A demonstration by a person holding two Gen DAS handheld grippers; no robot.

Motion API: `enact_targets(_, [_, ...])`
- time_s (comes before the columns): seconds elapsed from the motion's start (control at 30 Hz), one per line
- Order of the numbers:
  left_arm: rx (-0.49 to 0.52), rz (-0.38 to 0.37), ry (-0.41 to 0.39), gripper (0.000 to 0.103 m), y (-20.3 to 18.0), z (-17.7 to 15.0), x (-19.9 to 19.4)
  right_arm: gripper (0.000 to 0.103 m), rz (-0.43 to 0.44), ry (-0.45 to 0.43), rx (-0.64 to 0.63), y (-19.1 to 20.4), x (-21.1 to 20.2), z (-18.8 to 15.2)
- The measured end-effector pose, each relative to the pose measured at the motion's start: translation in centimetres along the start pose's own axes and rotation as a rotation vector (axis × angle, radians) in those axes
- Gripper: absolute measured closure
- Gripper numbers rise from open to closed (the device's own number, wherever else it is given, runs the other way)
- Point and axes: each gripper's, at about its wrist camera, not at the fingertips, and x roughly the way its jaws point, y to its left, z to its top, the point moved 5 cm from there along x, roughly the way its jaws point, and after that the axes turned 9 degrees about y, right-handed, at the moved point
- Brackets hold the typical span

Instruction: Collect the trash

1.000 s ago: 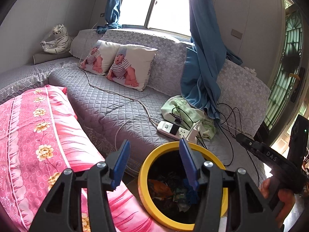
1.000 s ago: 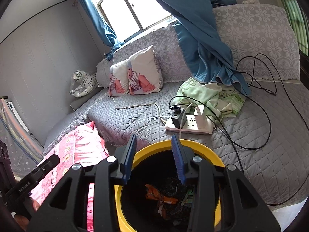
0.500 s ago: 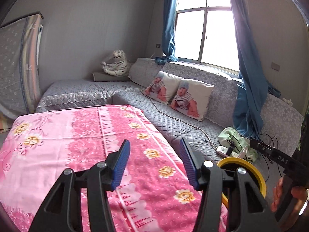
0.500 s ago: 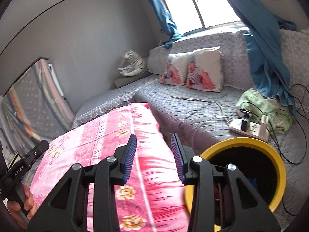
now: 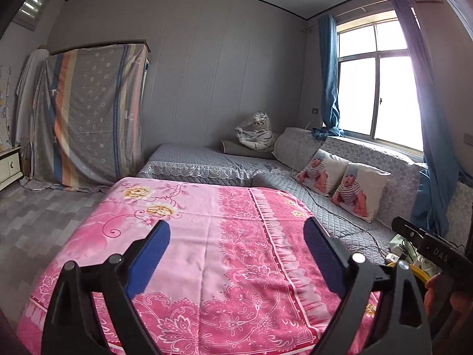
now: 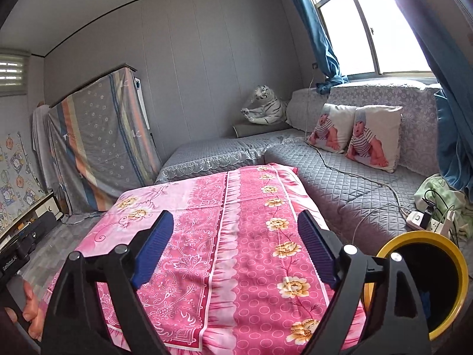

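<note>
A yellow-rimmed black trash bin [image 6: 425, 284] stands at the right of the pink floral table cloth [image 6: 236, 236]; only a sliver of its rim [image 5: 419, 275] shows in the left wrist view. My left gripper [image 5: 236, 254] is open and empty above the pink cloth [image 5: 221, 236]. My right gripper [image 6: 233, 245] is open and empty above the same cloth, left of the bin. No loose trash shows on the cloth. The right gripper's body [image 5: 428, 245] shows at the right edge of the left wrist view.
A grey quilted sofa [image 6: 354, 177] wraps the far and right sides, with two baby-print pillows [image 6: 354, 130], a toy tiger [image 6: 266, 106], a power strip with cables [image 6: 425, 222] and a green cloth [image 6: 443, 195]. A covered cabinet [image 5: 88, 112] stands at the left wall.
Both grippers have swung left, away from over the bin, and now look across the pink cloth. Both jaws have opened wider. The bin has slid to the right edge of both views.
</note>
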Motion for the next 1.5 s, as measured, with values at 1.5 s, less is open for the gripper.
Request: enact_targets(1.5, [0.001, 0.026, -0.091, 0.008, -1.2, -0.8, -2.8, 0.008, -0.092, -0.09, 0.029, -0.6, -1.6, -2.0])
